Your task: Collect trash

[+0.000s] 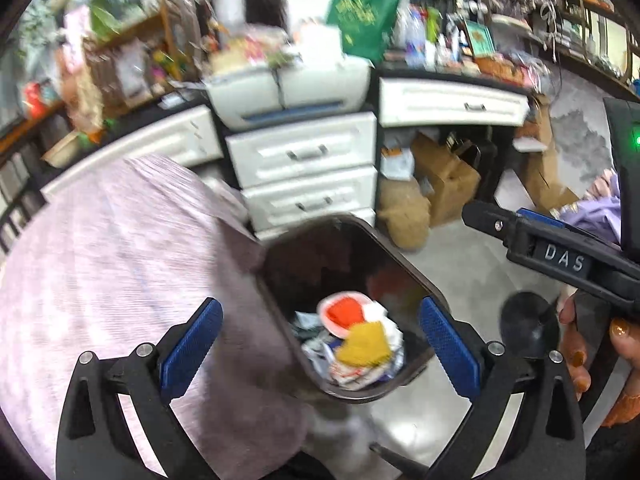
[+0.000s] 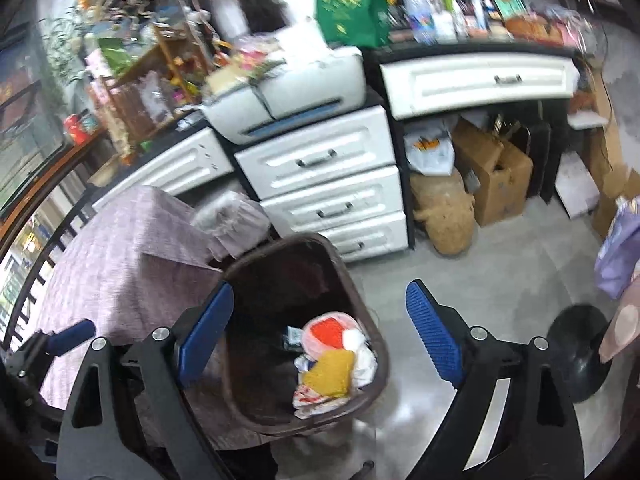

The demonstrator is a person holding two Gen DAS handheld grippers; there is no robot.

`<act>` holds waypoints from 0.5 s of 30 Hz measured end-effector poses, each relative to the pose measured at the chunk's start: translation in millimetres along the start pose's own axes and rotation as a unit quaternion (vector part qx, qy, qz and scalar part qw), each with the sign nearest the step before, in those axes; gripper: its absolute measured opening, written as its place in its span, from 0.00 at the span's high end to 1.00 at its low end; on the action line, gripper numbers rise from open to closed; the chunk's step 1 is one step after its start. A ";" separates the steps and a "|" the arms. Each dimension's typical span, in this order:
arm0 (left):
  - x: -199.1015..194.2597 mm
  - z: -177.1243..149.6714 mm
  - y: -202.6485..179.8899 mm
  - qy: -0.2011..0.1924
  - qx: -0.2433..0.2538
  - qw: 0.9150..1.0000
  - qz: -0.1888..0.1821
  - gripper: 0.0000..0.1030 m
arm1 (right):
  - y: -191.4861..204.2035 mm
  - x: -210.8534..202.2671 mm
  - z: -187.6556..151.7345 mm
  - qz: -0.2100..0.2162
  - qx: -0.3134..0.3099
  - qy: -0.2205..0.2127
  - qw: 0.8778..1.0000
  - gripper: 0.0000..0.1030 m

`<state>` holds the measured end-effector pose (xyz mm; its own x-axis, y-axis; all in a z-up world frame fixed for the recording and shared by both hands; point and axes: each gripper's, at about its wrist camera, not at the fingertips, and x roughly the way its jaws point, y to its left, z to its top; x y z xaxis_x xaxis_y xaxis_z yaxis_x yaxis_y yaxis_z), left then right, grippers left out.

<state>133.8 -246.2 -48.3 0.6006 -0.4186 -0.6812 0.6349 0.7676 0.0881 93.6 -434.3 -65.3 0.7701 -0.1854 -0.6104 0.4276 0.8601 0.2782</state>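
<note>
Both claws hang wide w/ nothing between the pads: left gripper (image 1: 320, 350), right gripper (image 2: 320, 332), each looking down over the brown bin (image 2: 368, 396) on the grey floor beside the purple-covered table (image 1: 100, 260). Trash (image 1: 356, 344) sits low inside: red-white wrapper, mustard piece, crumpled paper. Next, I'd say: lift clear of the rim, don't snag it, scan for more scraps.

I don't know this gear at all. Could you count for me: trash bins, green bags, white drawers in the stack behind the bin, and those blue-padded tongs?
Trash bin: 1
Green bag: 1
Stacked drawers: 3
Tongs: 2, the left tongs and the right tongs, both open and empty
Total: 7
</note>
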 end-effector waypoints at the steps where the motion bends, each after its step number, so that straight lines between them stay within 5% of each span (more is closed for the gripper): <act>1: -10.6 -1.6 5.6 -0.013 -0.006 1.000 0.007 0.05 | 10.6 -7.0 -0.1 -0.005 -0.019 -0.012 1.000 0.11; 8: -76.4 -17.4 31.8 -0.096 -0.017 0.994 0.058 0.05 | 71.9 -61.8 -6.7 0.006 -0.112 -0.108 0.988 0.05; 15: -125.8 -36.5 47.7 -0.124 -0.027 0.987 0.098 0.05 | 106.3 -110.5 -13.8 0.063 -0.108 -0.140 0.982 0.05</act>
<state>70.8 -139.2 15.1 0.8137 -0.3606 -0.4559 0.4721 0.8676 0.1564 47.4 -315.8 21.5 0.9235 -0.1675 -0.3452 0.2324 0.9600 0.1559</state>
